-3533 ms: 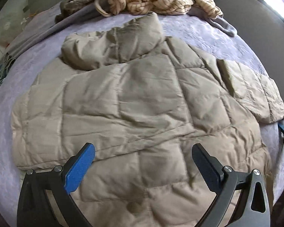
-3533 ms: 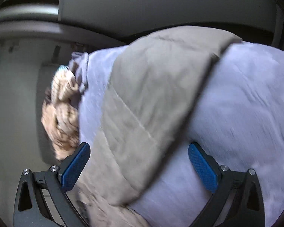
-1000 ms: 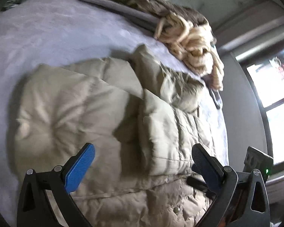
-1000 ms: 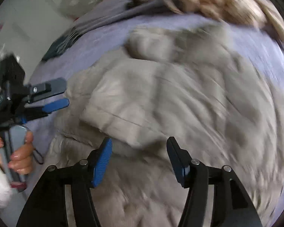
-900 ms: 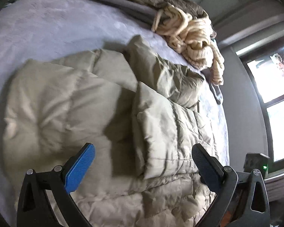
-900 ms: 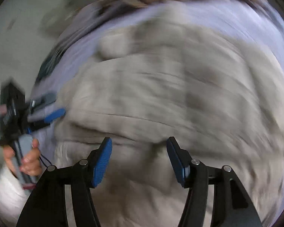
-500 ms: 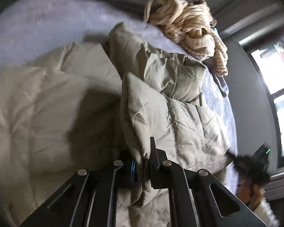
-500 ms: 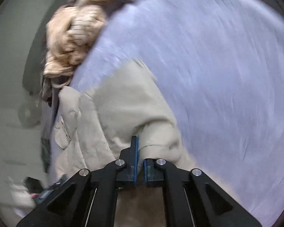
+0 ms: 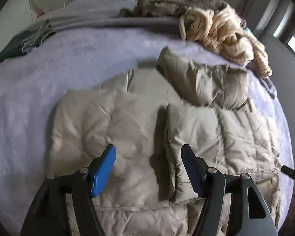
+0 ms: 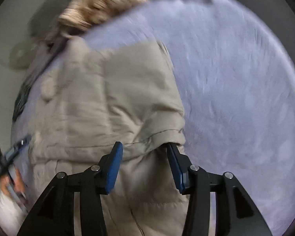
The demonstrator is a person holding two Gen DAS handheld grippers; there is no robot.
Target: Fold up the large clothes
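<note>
- Left wrist view: the left tool (image 9: 148, 169) hangs with its jaws spread wide and nothing between them, right over the beige puffer jacket (image 9: 139, 125). The jacket lies on the purple bedspread (image 9: 49, 59), one sleeve (image 9: 216, 137) folded in across its body. A striped cream garment (image 9: 222, 33) sits bunched up at the far edge of the bed.
- Right wrist view: pretty blurry, but the right tool (image 10: 145, 169) is clearly parted too, gripping nothing, hovering over the jacket's edge (image 10: 112, 106), next to bare bedspread (image 10: 236, 78).

Jacket hem (image 9: 139, 222) beyond bottom edge
</note>
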